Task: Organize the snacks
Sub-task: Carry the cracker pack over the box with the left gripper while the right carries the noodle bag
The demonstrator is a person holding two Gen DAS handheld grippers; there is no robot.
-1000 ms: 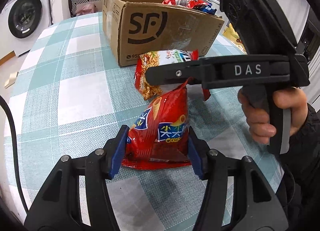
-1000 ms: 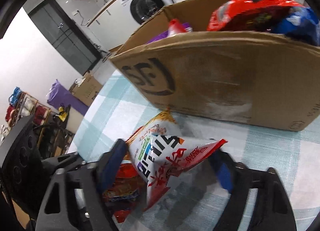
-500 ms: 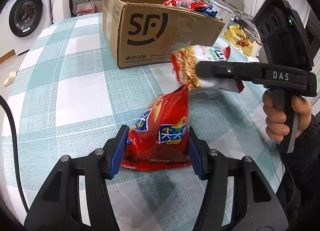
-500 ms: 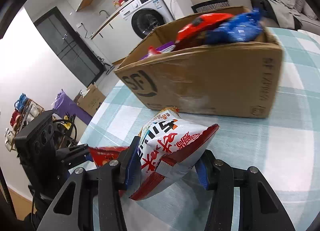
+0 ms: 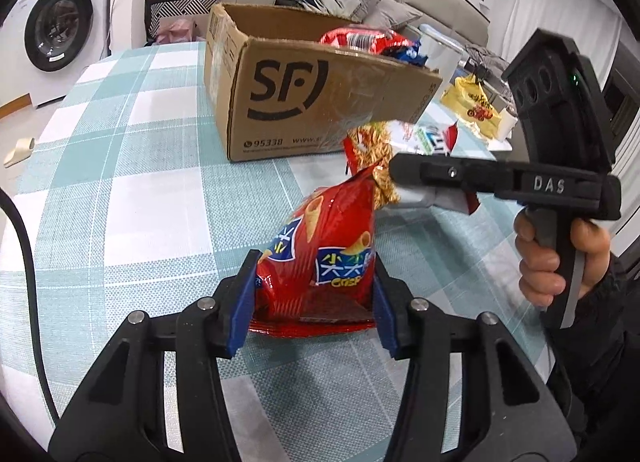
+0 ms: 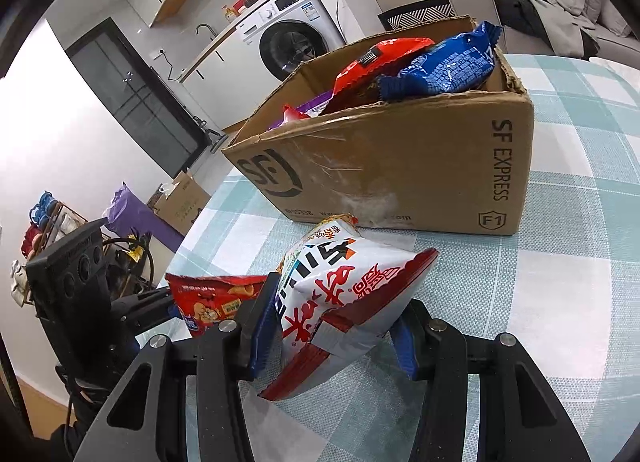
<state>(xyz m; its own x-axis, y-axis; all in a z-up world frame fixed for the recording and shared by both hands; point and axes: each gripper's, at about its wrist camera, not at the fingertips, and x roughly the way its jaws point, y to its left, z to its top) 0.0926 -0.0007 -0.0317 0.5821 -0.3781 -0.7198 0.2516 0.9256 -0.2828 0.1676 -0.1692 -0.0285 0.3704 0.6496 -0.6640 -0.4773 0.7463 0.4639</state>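
Checked teal-and-white tablecloth (image 5: pixel 120 166) over a round table, washing machine (image 5: pixel 60 34) and sofa behind; open cardboard box (image 5: pixel 320 102) marked SF standing mid-table, already loaded with a red packet and a blue packet (image 6: pixel 444 66) proud of the rim. Left gripper (image 5: pixel 314 302) straddling the lower part of a red crisps bag (image 5: pixel 324 258), jaws closing, blue pads touching both sides of the bag; bag's bottom seam resting flat on the cloth, well short of the box. Right gripper (image 6: pixel 332 330) clamped on a white-and-red snack bag (image 6: pixel 340 294), held clear of the table and tilted, just in front of the box wall; a bare hand (image 5: pixel 560 262) seen on its handle. Both bags judged light, air-puffed and soft — foil skin likely slick, contents brittle, so a hard squeeze risks crushing. Best hold judged to be low across the body, close above the crimped seam, where the film is stiffer and less prone to slide; a grip across the puffed middle likely to squirm out. White bag sagging from its pinch point, so likely to swing on the carry. Box nearly full on the near side; room for two more not confirmed from these views.
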